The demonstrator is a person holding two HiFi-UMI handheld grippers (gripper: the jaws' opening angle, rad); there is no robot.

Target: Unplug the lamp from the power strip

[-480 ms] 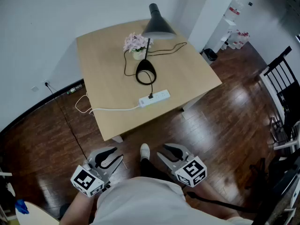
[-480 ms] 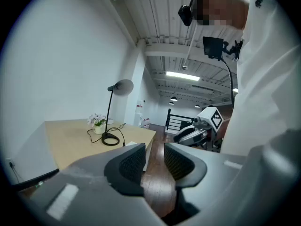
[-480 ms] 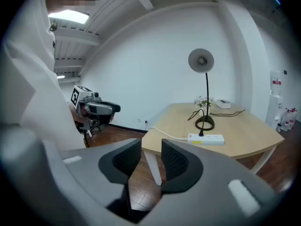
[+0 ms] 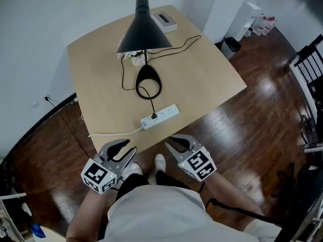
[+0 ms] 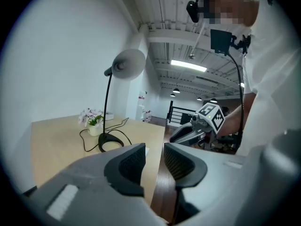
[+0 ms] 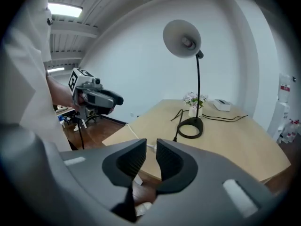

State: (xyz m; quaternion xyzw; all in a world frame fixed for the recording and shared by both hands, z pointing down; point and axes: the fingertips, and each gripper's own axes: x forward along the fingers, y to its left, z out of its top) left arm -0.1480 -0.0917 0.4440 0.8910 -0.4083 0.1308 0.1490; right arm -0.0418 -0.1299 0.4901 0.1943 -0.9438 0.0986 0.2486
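Note:
A black desk lamp (image 4: 144, 29) stands on the light wooden table (image 4: 212, 69), its ring base (image 4: 148, 82) behind a white power strip (image 4: 160, 116). The lamp's black plug (image 4: 154, 116) sits in the strip, and a white cable (image 4: 113, 132) runs off the table's left edge. My left gripper (image 4: 121, 147) and right gripper (image 4: 176, 144) hover side by side just short of the near table edge, both open with nothing between the jaws. The left gripper (image 5: 154, 161) faces the lamp base (image 5: 113, 140). Past the right gripper (image 6: 151, 161) I see the lamp base (image 6: 190, 127).
A small flower pot (image 6: 193, 108) and a white box (image 4: 165, 19) stand at the back of the table. The lamp's black cord (image 4: 181, 44) loops across the top. A black chair (image 4: 313, 69) stands at the right, and a wall outlet (image 4: 47, 99) is at the left. My shoes (image 4: 160, 161) are at the table edge.
The view has come closer to the table. Both grippers now sit nearer its front edge, and the lamp shade covers the flowers from above.

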